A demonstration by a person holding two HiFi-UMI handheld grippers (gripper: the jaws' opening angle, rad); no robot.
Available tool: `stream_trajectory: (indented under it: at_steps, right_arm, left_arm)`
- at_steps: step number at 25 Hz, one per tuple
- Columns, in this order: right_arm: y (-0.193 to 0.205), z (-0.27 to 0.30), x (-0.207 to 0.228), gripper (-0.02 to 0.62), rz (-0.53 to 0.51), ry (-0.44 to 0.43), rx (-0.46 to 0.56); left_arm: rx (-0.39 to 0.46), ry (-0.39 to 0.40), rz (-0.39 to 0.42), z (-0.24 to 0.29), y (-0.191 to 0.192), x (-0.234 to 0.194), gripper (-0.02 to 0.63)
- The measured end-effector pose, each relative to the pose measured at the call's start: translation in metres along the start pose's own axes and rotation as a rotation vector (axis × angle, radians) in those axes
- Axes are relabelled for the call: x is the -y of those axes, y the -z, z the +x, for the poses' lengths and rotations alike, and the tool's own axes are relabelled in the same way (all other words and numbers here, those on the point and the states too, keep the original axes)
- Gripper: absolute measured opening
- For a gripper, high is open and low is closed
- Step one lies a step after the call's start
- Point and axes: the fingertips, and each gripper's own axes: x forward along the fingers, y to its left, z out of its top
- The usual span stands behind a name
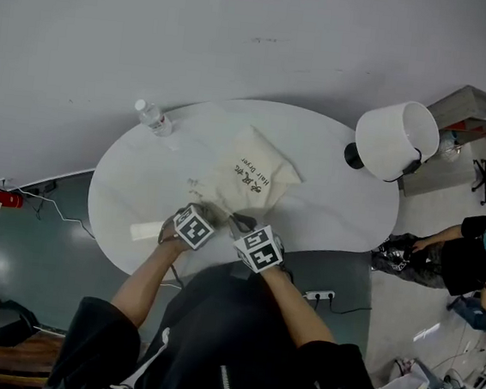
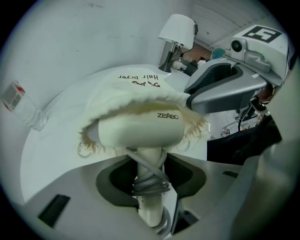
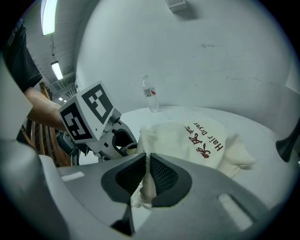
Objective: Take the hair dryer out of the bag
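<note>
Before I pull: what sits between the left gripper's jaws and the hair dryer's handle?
Grey cord, wound round the white plastic handle; left gripper view shows it.

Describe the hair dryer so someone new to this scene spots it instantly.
On the round white table, find the cream cloth bag printed "Hair Dryer". The hair dryer pokes from its frilled mouth: a pale smooth barrel marked ZEABO, grey cord wound round its handle, unlike the soft fabric around it.

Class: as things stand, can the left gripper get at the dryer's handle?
Probably yes. The handle of the dryer sticks out of the bag and sits between the left gripper's fingers, which seem to touch it; the right gripper pinches the bag's edge.
</note>
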Motion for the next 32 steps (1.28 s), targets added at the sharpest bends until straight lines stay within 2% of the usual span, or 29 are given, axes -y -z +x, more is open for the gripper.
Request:
stream_trajectory:
  at_steps: [17,25,32]
  right_arm:
    - [0.003,0.012,0.0,0.031,0.027,0.044,-0.036]
    - [0.007,0.018,-0.001,0.034,0.017,0.097,-0.035]
    - [-0.005,0.018,-0.012,0.068,0.012,0.086,-0.011]
  left_arm:
    - [0.087,-0.027,-0.067,-0.041,0.047,-0.003,0.184]
    - [0.217,-0.085,-0.133,-0.072,0.05,-0.018,0.185]
    - [0.34,-0.135,-0.199,-0.102,0.046,-0.031,0.185]
